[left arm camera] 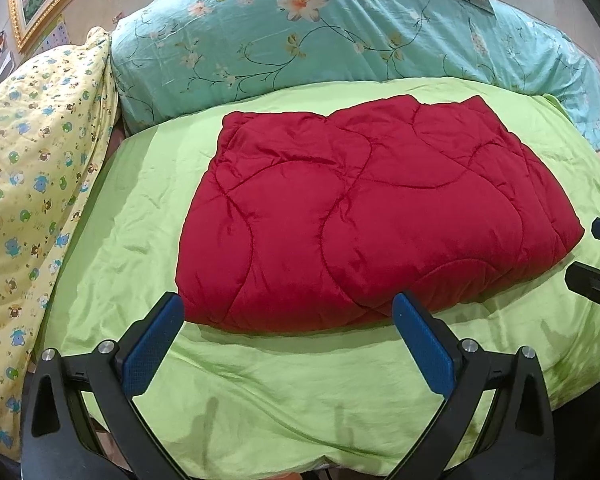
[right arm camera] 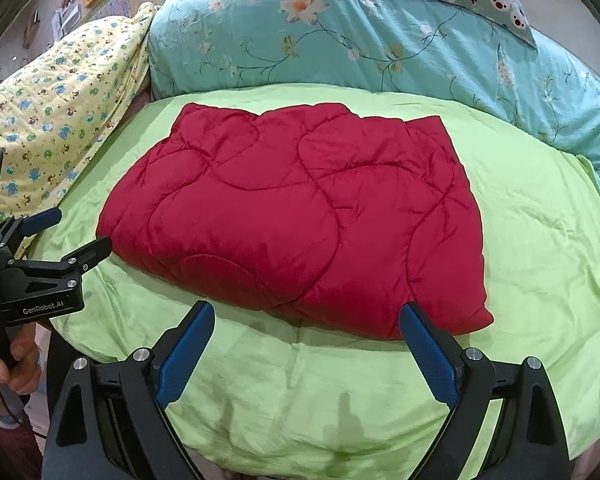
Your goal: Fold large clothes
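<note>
**Folded and let go**

My left gripper and right gripper both gape, empty — hovering at six o'clock of the red quilted garment, which lies folded at the green sheet's centre, probably finished.

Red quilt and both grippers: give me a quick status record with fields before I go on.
item: red quilt, folded into a compact block
resting on: green sheet, lying flat
left gripper: open, nothing between the pads, just short of the quilt's near edge
right gripper: open, empty, also short of the near edge
behind the quilt: teal floral bedding, yellow patterned bedding to its left
contact: neither gripper touches the quilt
</note>
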`<state>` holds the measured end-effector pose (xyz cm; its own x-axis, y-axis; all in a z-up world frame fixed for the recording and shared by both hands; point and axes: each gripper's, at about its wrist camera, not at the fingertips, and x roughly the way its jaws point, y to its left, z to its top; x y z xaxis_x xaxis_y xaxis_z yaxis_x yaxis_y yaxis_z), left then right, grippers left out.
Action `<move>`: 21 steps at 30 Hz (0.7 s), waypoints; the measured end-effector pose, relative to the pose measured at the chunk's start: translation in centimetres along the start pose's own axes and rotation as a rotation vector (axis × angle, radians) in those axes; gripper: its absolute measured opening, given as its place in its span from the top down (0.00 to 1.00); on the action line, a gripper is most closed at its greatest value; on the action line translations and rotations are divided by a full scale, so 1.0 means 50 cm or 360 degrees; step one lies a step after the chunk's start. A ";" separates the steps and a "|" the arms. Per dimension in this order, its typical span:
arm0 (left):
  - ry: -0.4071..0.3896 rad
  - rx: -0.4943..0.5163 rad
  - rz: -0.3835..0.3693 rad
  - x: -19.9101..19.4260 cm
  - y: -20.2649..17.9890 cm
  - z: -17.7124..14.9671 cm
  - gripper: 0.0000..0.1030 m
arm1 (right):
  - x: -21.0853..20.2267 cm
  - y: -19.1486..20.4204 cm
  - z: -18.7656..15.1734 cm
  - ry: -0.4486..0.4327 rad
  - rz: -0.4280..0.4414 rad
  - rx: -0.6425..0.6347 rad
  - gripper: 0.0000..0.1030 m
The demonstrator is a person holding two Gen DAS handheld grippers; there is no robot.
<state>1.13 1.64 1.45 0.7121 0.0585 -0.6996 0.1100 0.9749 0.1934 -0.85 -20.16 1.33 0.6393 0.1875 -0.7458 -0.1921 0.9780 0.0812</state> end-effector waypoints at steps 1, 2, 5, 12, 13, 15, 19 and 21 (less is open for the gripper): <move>0.0001 0.0001 0.0000 0.001 0.000 0.000 0.00 | 0.002 0.000 0.000 0.0002 0.0004 0.0000 0.08; 0.0002 0.0002 0.0000 0.002 0.000 0.000 0.00 | 0.003 0.001 0.000 0.0003 0.0006 0.0001 0.08; 0.0008 0.0006 0.0001 0.008 -0.001 0.002 0.00 | 0.007 0.002 0.002 0.0006 0.0007 0.0002 0.08; 0.0026 0.0009 0.0007 0.022 -0.004 0.011 0.00 | 0.025 -0.001 0.008 0.0032 -0.0009 0.0010 0.08; 0.0025 0.0006 0.0010 0.023 -0.003 0.013 0.00 | 0.026 -0.001 0.009 0.0033 -0.0009 0.0012 0.08; 0.0027 0.0003 0.0012 0.027 -0.002 0.016 0.00 | 0.029 -0.001 0.012 0.0032 -0.0006 0.0017 0.08; 0.0034 0.0002 0.0010 0.034 -0.002 0.021 0.00 | 0.033 0.000 0.019 0.0036 -0.0002 0.0011 0.08; 0.0036 0.0007 0.0005 0.037 -0.002 0.024 0.00 | 0.035 0.000 0.024 0.0034 0.0000 0.0010 0.08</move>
<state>3.28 1.41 0.96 0.6967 0.0666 -0.7142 0.1106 0.9738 0.1987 1.16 -19.71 0.82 0.6232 0.1854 -0.7597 -0.1872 0.9786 0.0853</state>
